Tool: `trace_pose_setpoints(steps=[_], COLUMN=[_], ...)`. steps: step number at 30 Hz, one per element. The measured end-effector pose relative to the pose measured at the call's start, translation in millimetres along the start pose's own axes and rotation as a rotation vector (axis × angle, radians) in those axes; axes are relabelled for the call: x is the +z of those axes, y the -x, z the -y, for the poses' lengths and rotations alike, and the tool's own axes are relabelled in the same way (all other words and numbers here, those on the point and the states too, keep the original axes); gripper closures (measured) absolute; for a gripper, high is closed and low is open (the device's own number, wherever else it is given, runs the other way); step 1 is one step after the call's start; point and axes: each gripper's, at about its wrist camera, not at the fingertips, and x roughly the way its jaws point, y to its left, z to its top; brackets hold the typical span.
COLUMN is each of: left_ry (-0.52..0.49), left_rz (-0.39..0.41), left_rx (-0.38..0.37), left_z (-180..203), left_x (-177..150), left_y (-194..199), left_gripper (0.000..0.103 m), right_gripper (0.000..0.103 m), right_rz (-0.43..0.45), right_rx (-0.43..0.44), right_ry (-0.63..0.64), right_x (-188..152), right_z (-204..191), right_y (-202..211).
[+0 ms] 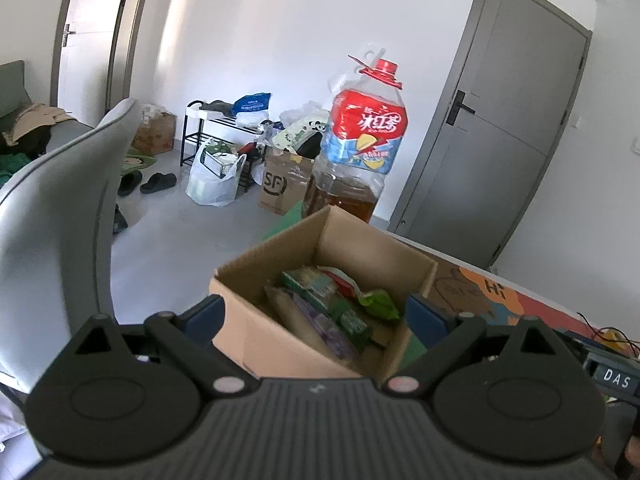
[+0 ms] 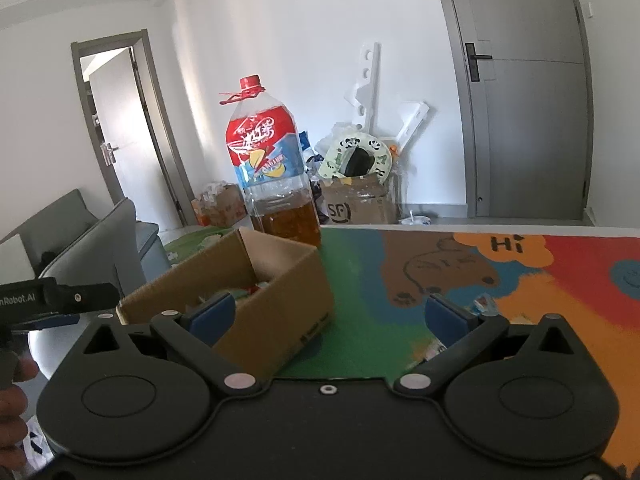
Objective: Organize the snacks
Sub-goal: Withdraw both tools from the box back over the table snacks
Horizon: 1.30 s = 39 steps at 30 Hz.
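Note:
An open cardboard box (image 1: 280, 340) stands on the colourful table mat (image 2: 360, 300). Several snack packets (image 1: 332, 312), green, purple and red, lie inside it. My left gripper (image 1: 316, 314) is open and empty, held just above and in front of the box, its blue fingertips on either side of it. The box also shows in the right wrist view (image 2: 276, 292), at the left. My right gripper (image 2: 328, 314) is open and empty, over the green part of the mat to the right of the box. A small wrapped snack (image 2: 484, 304) lies on the mat by the right fingertip.
A large bottle (image 2: 276, 176) with a red cap and brown liquid stands behind the box. A grey chair (image 1: 60, 208) is left of the table. Bags, boxes and a shoe rack (image 1: 224, 132) clutter the floor by the wall. A grey door (image 2: 528, 92) is at the right.

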Motion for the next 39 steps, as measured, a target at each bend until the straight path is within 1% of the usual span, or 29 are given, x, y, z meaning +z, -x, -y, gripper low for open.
trace_pose_setpoints(steps=[3,8,11,13,16,21,22,24,28,31,33,35,39], left_ry=[-0.013,-0.060,-0.069,-0.080,-0.088,-0.083,-0.079,-0.070,-0.060,-0.066,-0.063,-0.058,-0.073], left_rz=[-0.003,0.015,0.000,0.004,-0.008,-0.004,-0.008,-0.017,-0.053,-0.076,-0.091,-0.106,-0.111], left_rx=[-0.009,-0.055,-0.075,-0.081,-0.099,-0.126,-0.128,-0.129,-0.143,-0.145,-0.145,-0.144,-0.124], left_z=[7,24,34,41,50,63,64,68,74,79,80,81,85], left_x=[-5,-12,-17,-20,-26,-37,-39,-42,-49,-56,-60,-64,-72], left_y=[8,21,22,23,21,22,21,19,12,5,1,-5,-14], left_gripper=[0.006,0.007,0.007,0.007,0.007,0.010,0.011,0.017,0.023,0.028,0.034,0.035,0.035], right_gripper=[0.000,0.000,0.000,0.000,0.000,0.000,0.000,0.001,0.002,0.007,0.010,0.014,0.018], right_rz=[0.009,0.034,0.050,0.059,0.062,0.052,0.051,0.049,0.042,0.030,0.016,0.003,-0.008], right_rx=[0.004,0.004,0.011,0.013,0.013,0.011,0.009,0.011,0.012,0.016,0.021,0.027,0.020], right_ry=[-0.010,-0.023,-0.023,-0.011,0.003,-0.023,-0.024,-0.022,-0.028,-0.042,-0.056,-0.060,-0.068], right_x=[-3,-6,-8,-11,-14,-19,-20,-23,-31,-36,-39,-42,-48], right_z=[5,15,19,21,23,35,37,41,48,54,56,58,62], right_y=[10,25,32,36,41,49,51,53,56,54,50,45,35])
